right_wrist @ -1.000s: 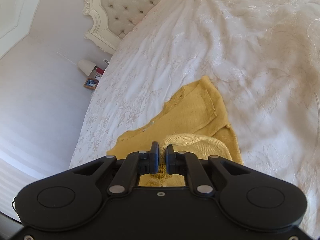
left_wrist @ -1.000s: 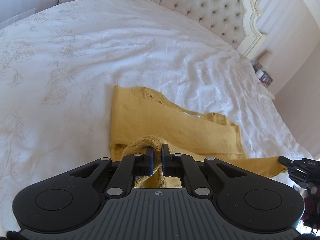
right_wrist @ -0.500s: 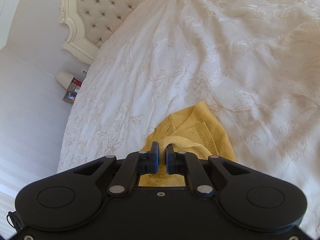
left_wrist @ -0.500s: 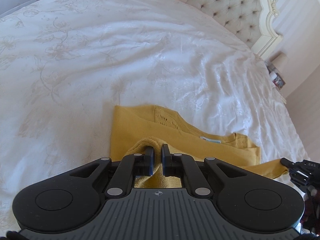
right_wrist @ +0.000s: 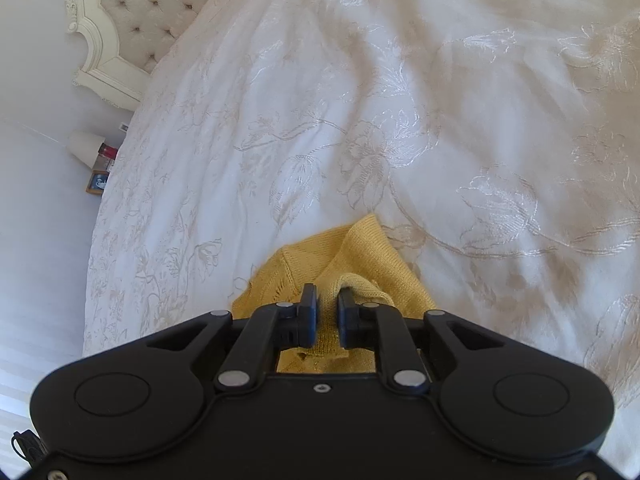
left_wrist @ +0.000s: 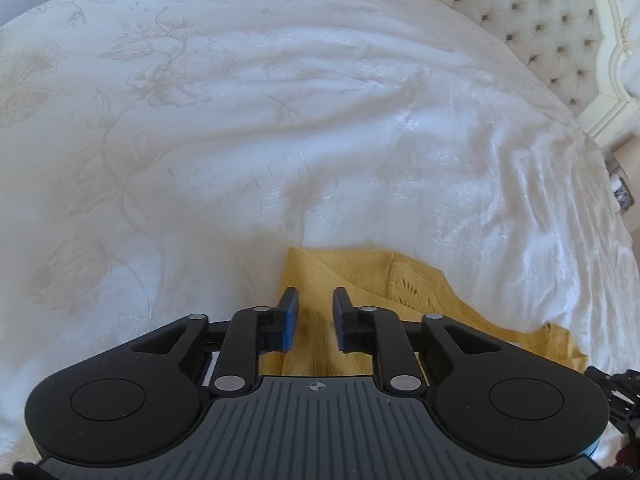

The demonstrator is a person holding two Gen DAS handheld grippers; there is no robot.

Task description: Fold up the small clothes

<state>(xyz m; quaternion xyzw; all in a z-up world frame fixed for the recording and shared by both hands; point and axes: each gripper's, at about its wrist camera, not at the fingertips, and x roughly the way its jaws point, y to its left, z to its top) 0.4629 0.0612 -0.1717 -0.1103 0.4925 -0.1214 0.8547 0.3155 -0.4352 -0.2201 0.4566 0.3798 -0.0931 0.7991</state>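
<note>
A small mustard-yellow knit cardigan (left_wrist: 372, 276) lies folded on the white bedspread (left_wrist: 240, 140). My left gripper (left_wrist: 314, 300) hovers low over its near left part, jaws open a little, with flat knit showing in the gap. In the right wrist view the cardigan (right_wrist: 360, 252) lies just ahead. My right gripper (right_wrist: 327, 300) has its jaws slightly apart, and a raised fold of the knit (right_wrist: 360, 284) sits at the right fingertip. The near part of the garment is hidden under both grippers.
The white floral-embroidered bedspread (right_wrist: 400, 120) stretches ahead in both views. A tufted cream headboard (left_wrist: 560, 28) stands at the far end. A bedside table with a lamp (right_wrist: 86, 148) and small items is beside the bed. The other gripper's edge (left_wrist: 616, 384) shows at lower right.
Both grippers carried the held hem forward over the cardigan, folding it. Both jaws have since opened and the cloth now lies down between them.
</note>
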